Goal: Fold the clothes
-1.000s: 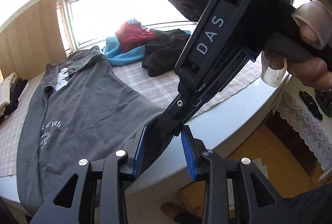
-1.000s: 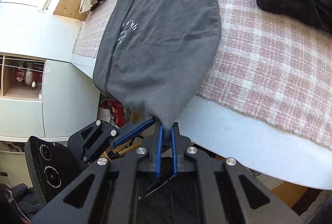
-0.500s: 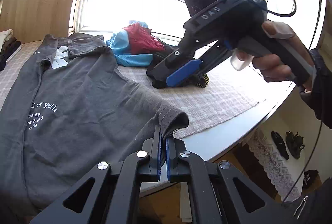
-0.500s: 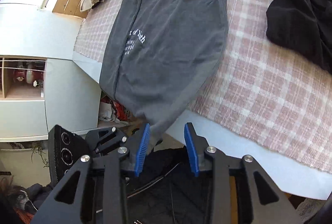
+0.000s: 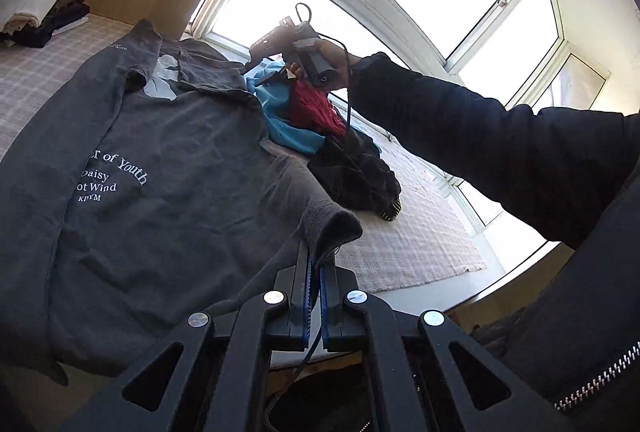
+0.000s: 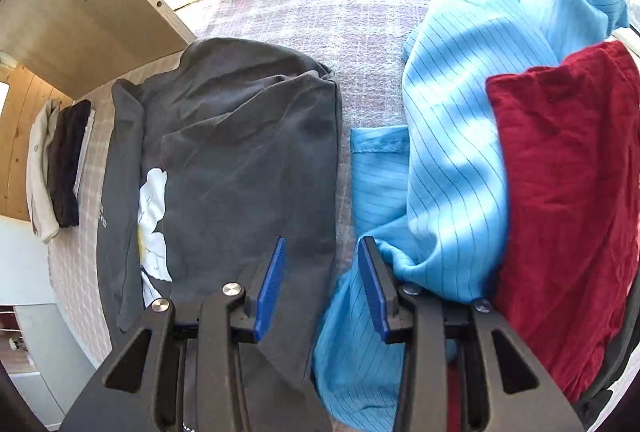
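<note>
A dark grey T-shirt with white lettering lies spread on the checked cloth, its collar end toward the window. My left gripper is shut on the shirt's near hem corner, which bunches up above the pads. My right gripper is open and points steeply down. It hangs above the right edge of the shirt's upper part, beside the blue garment, and its pads press on nothing. In the left wrist view, a hand and dark sleeve hold the right gripper over the far end of the shirt.
A blue striped garment, a red one and a black one are heaped right of the shirt. Folded clothes are stacked far left by a wooden panel. The checked cloth ends near the table's front edge, with a window behind.
My left gripper closed on the hem corner that the right one held. The right gripper opened, let go and swung away to the shirt's far end by the pile.
</note>
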`<state>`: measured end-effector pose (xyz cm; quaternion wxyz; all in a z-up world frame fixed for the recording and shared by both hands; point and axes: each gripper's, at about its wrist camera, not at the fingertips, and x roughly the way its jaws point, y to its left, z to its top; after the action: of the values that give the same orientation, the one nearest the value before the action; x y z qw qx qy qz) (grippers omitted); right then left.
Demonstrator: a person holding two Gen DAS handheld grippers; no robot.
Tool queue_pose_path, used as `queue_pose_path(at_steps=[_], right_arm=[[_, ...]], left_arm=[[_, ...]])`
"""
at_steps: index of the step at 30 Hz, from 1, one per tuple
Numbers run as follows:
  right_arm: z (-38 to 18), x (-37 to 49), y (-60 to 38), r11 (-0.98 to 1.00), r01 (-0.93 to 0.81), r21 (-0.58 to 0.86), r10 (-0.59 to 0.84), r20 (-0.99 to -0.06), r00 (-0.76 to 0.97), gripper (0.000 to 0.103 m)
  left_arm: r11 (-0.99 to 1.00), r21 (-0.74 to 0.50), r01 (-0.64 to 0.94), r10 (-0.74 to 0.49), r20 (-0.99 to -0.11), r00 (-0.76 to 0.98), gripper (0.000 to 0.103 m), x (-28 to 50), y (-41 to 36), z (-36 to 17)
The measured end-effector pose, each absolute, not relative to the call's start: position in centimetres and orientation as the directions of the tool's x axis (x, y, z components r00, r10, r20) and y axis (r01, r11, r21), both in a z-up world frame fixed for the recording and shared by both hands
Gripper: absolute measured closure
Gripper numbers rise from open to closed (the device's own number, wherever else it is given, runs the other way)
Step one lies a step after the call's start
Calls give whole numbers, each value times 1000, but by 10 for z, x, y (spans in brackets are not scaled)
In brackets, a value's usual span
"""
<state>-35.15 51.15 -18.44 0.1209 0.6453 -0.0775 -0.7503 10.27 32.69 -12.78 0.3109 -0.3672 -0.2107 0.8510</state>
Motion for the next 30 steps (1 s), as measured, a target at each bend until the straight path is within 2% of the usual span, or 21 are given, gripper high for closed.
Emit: queue_pose_path(at_steps=[4,8,11,14,20,30], right_arm=[[-194,-368,495,-963,116,243,-256,-960,-115,65],[-205,-375,481,-978,160,131,-147,-985,-91,65],[-206,-375,478,-978,162,132,-150,-984,-98,66],[-205,-373,472,-967,193,169,-188,-979,-81,95],[-177,-370,458,-968,197,154,-180,-976,-121,95],[-160,-372,359,-941,311,132,-184,-972,-145,95]], left_arm=[[-727,-598,-338,663,-484,-570,101,107,318,-130],[-722,-620,-307,658,-478,-581,101,109,311,-138],[-722,-633,-281,650,-480,-589,101,111,306,-145],[-715,-654,-246,640,-473,-605,101,114,297,-153],[-677,-728,-109,591,-449,-670,101,126,259,-176],[-719,-695,2,484,-503,-716,101,152,237,-197]])
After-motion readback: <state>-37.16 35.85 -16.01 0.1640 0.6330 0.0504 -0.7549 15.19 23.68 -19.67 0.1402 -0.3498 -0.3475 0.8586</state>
